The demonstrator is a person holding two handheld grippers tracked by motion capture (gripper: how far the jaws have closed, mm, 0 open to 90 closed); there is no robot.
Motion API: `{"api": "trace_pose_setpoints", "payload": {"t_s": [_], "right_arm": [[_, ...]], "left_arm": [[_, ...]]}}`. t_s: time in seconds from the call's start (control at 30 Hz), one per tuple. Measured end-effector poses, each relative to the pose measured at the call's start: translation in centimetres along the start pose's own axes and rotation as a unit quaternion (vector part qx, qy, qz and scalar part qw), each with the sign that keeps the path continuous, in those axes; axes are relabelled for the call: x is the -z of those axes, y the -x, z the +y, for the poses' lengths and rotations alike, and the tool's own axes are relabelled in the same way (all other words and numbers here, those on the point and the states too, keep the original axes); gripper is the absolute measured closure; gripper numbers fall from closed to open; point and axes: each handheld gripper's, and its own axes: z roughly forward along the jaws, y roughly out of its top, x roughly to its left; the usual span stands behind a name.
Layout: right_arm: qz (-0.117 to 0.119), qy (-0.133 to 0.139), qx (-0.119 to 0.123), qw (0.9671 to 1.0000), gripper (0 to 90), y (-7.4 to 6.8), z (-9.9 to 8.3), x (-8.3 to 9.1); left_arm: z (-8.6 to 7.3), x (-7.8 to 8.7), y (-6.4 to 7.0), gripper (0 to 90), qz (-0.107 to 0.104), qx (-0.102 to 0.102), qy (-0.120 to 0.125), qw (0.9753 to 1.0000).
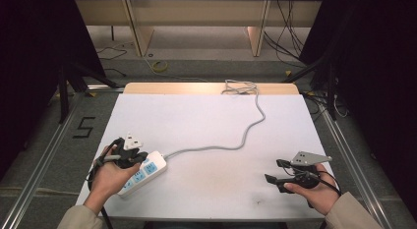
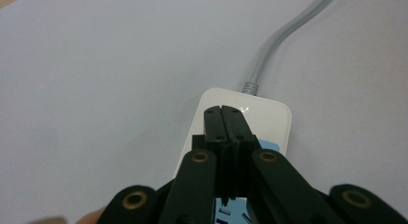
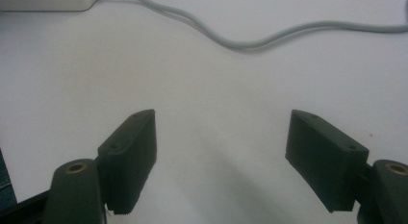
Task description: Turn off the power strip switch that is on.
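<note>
Table [image 1: 211, 116]: white top, pale wooden strip along its far edge. On the floor to the left of the table, black tape forms a "5" [image 1: 84, 127] (the only writing that reads clearly).

Power strip [image 1: 145, 171]: white, oblong, rounded corners, lying at the near-left part of the table, angled toward the centre. Light blue patches mark its top face; any print on them is too small to read. A dark mark on the blue label in the left gripper view is cut off by the jaws, unreadable.

Cord [image 1: 231, 145]: grey, leaves the strip's far end through a ribbed sleeve, snakes across the table and ends in a loose bundle at the far edge.

Left hand-held gripper [image 2: 223, 113]: jaws pressed together with nothing between them, tips over the cord end of the power strip; contact cannot be judged.

Right hand-held gripper [image 3: 221, 156]: jaws spread wide, empty, over bare table at the near right, well apart from the strip.
</note>
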Motion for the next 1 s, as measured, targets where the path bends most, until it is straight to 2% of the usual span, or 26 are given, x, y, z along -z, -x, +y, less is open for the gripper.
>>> {"api": "trace_pose_setpoints", "payload": {"t_s": [0.63, 1.0], "right_arm": [[0.001, -0.001, 0.000, 1.0000, 27.0, 0.0, 0.0, 0.0], [0.001, 0.000, 0.000, 1.0000, 27.0, 0.0, 0.0, 0.0]], "left_arm": [[0.8, -1.1, -0.5, 90.0, 0.000, -0.012, -0.036, 0.9993], [0.9, -2.3, -0.4, 90.0, 0.006, -0.039, -0.068, 0.9969]]}}
